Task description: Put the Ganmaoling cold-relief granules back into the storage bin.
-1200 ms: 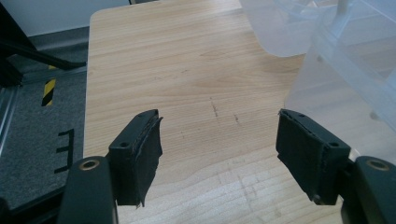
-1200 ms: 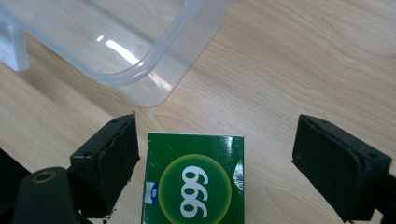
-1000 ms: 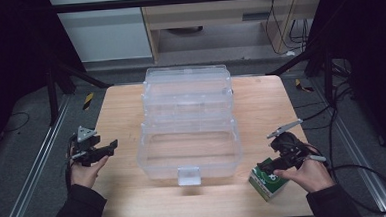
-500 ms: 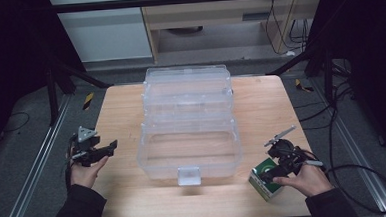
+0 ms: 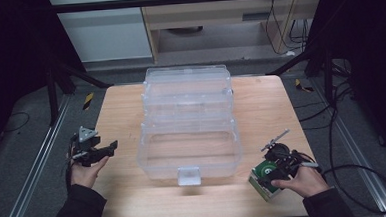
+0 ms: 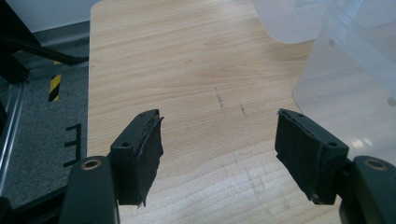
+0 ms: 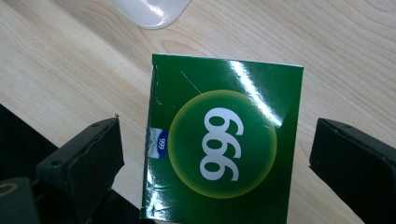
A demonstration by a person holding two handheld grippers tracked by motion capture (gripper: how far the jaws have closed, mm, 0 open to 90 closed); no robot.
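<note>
The green box [image 7: 224, 144] printed with 999 lies flat on the table [image 5: 260, 100] near its near right corner, right of the clear plastic organiser [image 5: 189, 123]. My right gripper [image 5: 276, 166] hovers over it, jaws apart either side, not touching. My left gripper [image 5: 95, 149] waits at the left edge, jaws apart.

between the black pads of the right gripper [image 7: 215, 168] lies a glossy green box [image 7: 224, 140], its face bearing a yellow-green circle with white digits 999 and a small blue-and-white tab on the edge nearest the left pad. beyond the black pads of the left gripper [image 6: 229, 158] the table [image 6: 187, 70] is pale wood grain, and a clear, colourless plastic case [image 6: 355, 79] stands past the right pad.
</note>
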